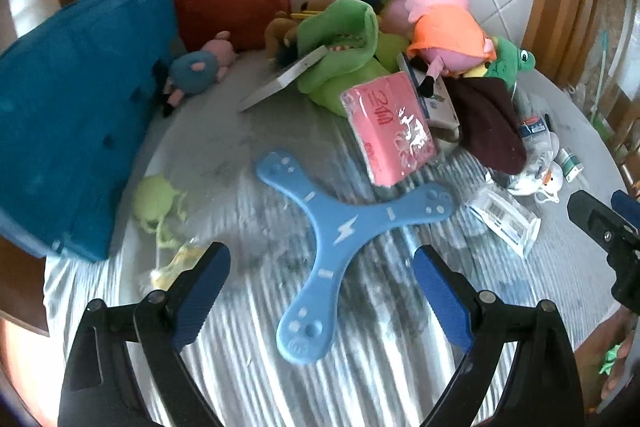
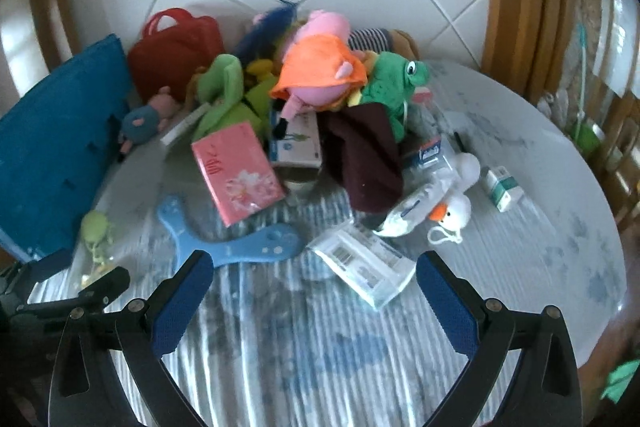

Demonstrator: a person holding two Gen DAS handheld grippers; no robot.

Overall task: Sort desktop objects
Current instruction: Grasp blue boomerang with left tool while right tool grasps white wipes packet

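Left wrist view: my left gripper (image 1: 322,279) hangs with fingers apart over one blue boomerang (image 1: 340,231); beyond it the toy pile (image 1: 400,39) hides its lower things, and one pink pack (image 1: 386,129) leans there.

Right wrist view: my right gripper (image 2: 314,285) is spread too; my finger cuts off the boomerang (image 2: 240,239), and right of it lies one clear packet (image 2: 360,263).

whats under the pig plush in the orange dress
The pig plush lies on top of the pile: a white box and a dark maroon cloth show beneath its legs, with a green frog plush beside it. Whatever lies deeper under it is covered.
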